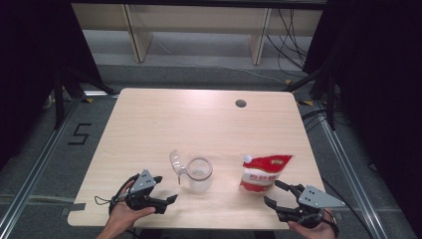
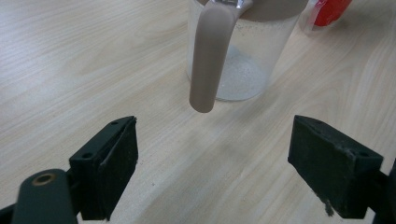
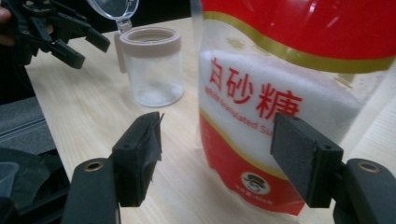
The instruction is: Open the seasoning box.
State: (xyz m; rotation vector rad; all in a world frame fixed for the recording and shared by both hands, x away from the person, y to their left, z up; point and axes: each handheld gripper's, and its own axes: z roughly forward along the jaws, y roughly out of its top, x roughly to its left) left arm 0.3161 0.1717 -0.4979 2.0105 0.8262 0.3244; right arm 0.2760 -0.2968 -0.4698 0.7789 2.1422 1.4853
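Sugar pouch (image 3: 299, 93) just beyond open right gripper (image 3: 217, 158)

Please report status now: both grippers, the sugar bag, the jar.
Left gripper open, facing jar handle. Right gripper open, near sugar bag, not gripping. Jar lid flipped open. Nothing in the way.

Worktop (image 1: 149, 119): pale wood, one round cable hole (image 1: 241, 103). On it: clear jar (image 1: 199, 174), lid open; red-and-white sugar pouch (image 1: 263, 172).

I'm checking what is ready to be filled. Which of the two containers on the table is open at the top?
The clear jar with the beige rim: its hinged lid is flipped back. The red sugar pouch looks closed, its white cap on.
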